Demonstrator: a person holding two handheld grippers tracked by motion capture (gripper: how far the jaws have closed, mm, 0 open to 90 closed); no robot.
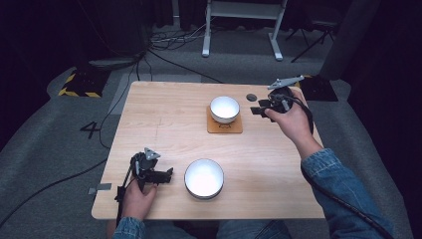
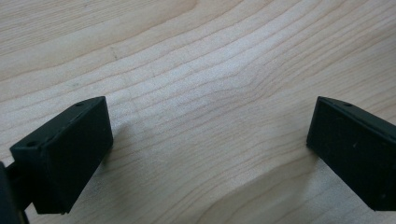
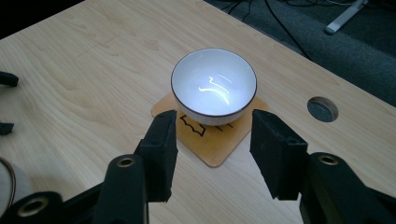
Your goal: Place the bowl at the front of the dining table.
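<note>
A small white bowl (image 1: 224, 108) stands on a square wooden coaster (image 1: 225, 127) at the table's back middle. In the right gripper view that bowl (image 3: 214, 87) on the coaster (image 3: 212, 142) lies just beyond my right gripper (image 3: 212, 154), whose jaws are spread with nothing between them. My right gripper (image 1: 259, 106) hovers to the right of the bowl. A larger white bowl (image 1: 204, 178) sits near the front edge. My left gripper (image 1: 166, 174) rests low at the front left, just left of it, open over bare wood (image 2: 210, 116).
A round cable hole (image 1: 252, 97) is cut in the wooden table (image 1: 164, 114) behind the right gripper. Cables (image 1: 54, 184) trail over the grey floor on the left. A white desk frame (image 1: 244, 30) stands beyond the table.
</note>
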